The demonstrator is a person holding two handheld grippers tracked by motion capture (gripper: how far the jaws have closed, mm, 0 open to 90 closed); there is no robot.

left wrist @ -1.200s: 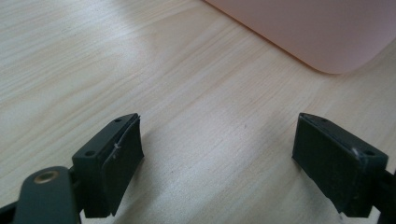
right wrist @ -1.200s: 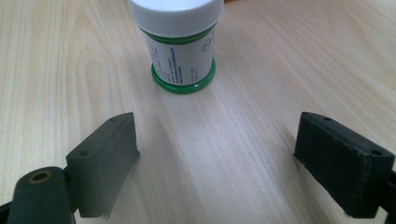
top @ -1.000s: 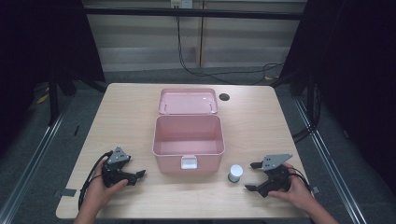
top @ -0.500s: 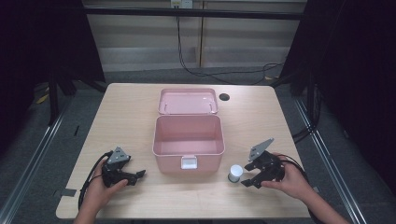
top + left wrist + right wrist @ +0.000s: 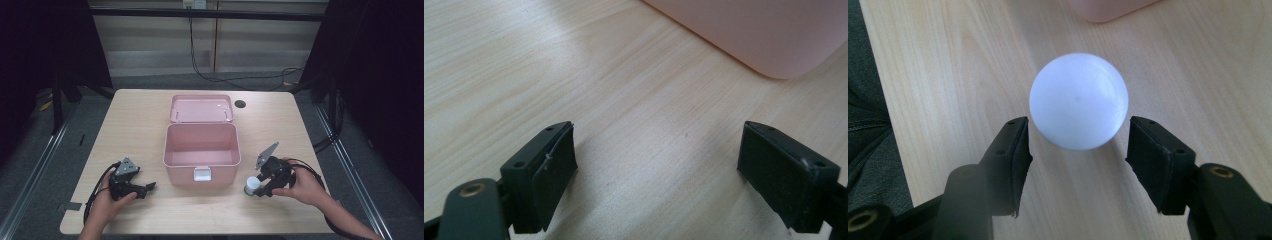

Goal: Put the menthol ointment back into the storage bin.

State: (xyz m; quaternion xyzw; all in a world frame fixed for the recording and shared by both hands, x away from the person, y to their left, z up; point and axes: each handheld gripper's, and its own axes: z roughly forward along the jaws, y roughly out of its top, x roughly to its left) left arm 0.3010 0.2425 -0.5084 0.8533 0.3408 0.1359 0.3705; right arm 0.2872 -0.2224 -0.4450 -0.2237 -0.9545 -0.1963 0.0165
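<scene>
At about five o'clock on the table, just off the front right corner of the pink box, stands one small jar with a white lid (image 5: 252, 184). The right gripper (image 5: 261, 186) reaches in from its three o'clock side with jaws spread, one on either side of the lid and neither pressing it, as the right gripper view shows (image 5: 1078, 101). The pink box (image 5: 201, 150) sits at the table's centre, open, its lid (image 5: 201, 108) laid back toward twelve o'clock. At about seven o'clock the left gripper (image 5: 148, 187) rests low over bare wood, jaws wide apart and holding nothing.

The table (image 5: 135, 120) is pale wood grain, with one dark round hole (image 5: 240, 104) near one o'clock. Beyond it are a grey floor, black cables (image 5: 210, 75) along a pale wall, and dark curtains on both sides.

Count: one jar, one box, two grippers.
</scene>
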